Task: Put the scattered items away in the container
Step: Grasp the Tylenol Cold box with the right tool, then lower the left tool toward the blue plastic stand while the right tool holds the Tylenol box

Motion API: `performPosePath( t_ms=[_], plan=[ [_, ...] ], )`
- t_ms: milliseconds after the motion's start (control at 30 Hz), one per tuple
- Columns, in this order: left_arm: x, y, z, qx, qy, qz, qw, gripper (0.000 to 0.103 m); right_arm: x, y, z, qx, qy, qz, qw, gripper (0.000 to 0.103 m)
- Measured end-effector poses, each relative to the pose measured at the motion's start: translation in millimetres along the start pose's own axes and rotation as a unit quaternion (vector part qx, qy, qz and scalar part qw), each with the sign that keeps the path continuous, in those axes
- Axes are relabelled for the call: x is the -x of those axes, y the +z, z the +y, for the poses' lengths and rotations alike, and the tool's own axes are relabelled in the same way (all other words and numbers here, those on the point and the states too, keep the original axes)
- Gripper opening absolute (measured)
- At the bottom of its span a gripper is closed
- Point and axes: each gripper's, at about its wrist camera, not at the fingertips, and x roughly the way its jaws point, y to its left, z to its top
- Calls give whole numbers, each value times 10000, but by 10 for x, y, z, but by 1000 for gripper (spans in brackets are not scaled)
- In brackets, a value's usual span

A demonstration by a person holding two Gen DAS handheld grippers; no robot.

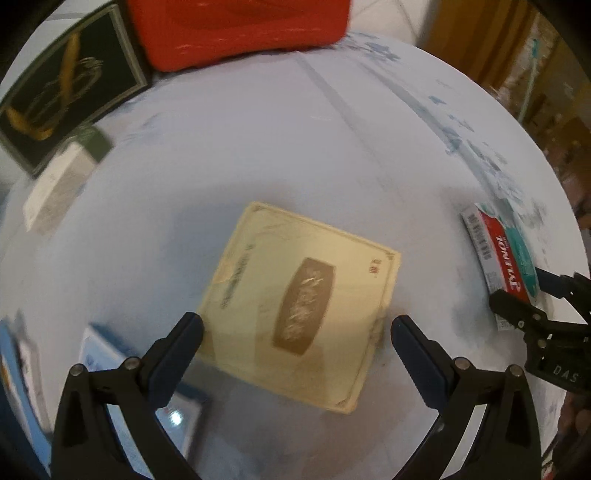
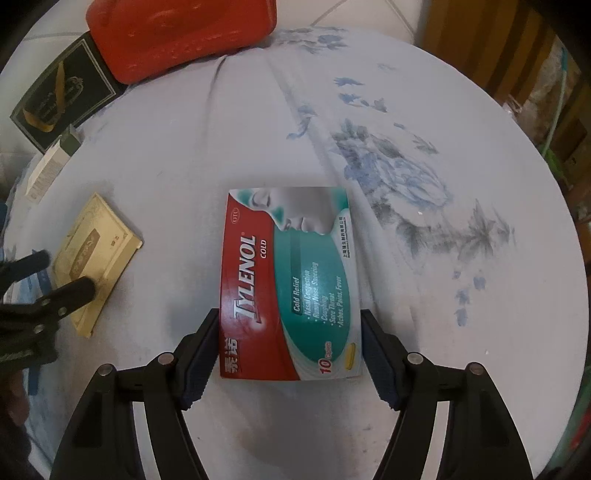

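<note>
A flat cream box point(image 1: 299, 302) with a gold label lies on the white cloth. My left gripper point(image 1: 295, 328) is open, its fingers on either side of the box's near part; it also shows in the right wrist view point(image 2: 62, 273). My right gripper point(image 2: 288, 332) is shut on a Tylenol Cold box point(image 2: 288, 280), pads pressed on its two long sides. The Tylenol box also shows at the right edge of the left wrist view point(image 1: 506, 251). The red container point(image 1: 240, 29) stands at the far edge of the table point(image 2: 181, 33).
A black box with gold print point(image 1: 62, 92) lies far left beside the container. A small white and green carton point(image 1: 59, 181) lies near it. A blue and white box point(image 1: 103, 354) lies under my left finger. The cloth has a blue flower print point(image 2: 399, 177).
</note>
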Motion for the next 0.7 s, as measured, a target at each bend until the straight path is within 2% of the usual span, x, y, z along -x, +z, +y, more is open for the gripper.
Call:
performPosePath(
  t_ms=[167, 267, 300, 400, 467, 500, 567, 600, 633, 667, 700],
  plan=[
    [-45, 54, -138, -432, 31, -47, 9991, 103, 7, -2, -6, 42, -4, -9, 10000, 73],
    [-123, 99, -238, -776, 354, -46, 9963, 103, 15, -23, 14, 78, -29, -14, 10000, 74],
    [-132, 122, -248, -837, 307, -59, 9960, 103, 19, -31, 26, 106, -48, -6, 9999, 75],
    [-156, 204, -215, -872, 291, 10, 9958, 103, 17, -35, 61, 144, -66, 2, 9999, 76],
    [-137, 189, -171, -851, 261, 0, 9960, 99, 32, -58, 57, 173, -110, 3, 9998, 74],
    [-107, 174, -152, -852, 196, -31, 9962, 95, 36, -60, 62, 184, -168, 1, 9997, 72],
    [-43, 136, -161, -879, 92, -47, 9961, 80, 46, -69, 71, 173, -150, 12, 9997, 72],
    [15, 126, -184, -903, 14, -92, 9959, 64, 53, -73, 82, 180, -128, 17, 9998, 71],
    [58, 125, -218, -918, -35, -129, 9957, 37, 75, -78, 93, 175, -107, -9, 9998, 71],
    [80, 132, -231, -890, -200, -72, 9958, 25, 98, -76, 107, 174, -90, -52, 9998, 71],
    [83, 156, -210, -767, -400, 14, 9962, 22, 127, -73, 119, 172, -54, -85, 9998, 72]
  ],
)
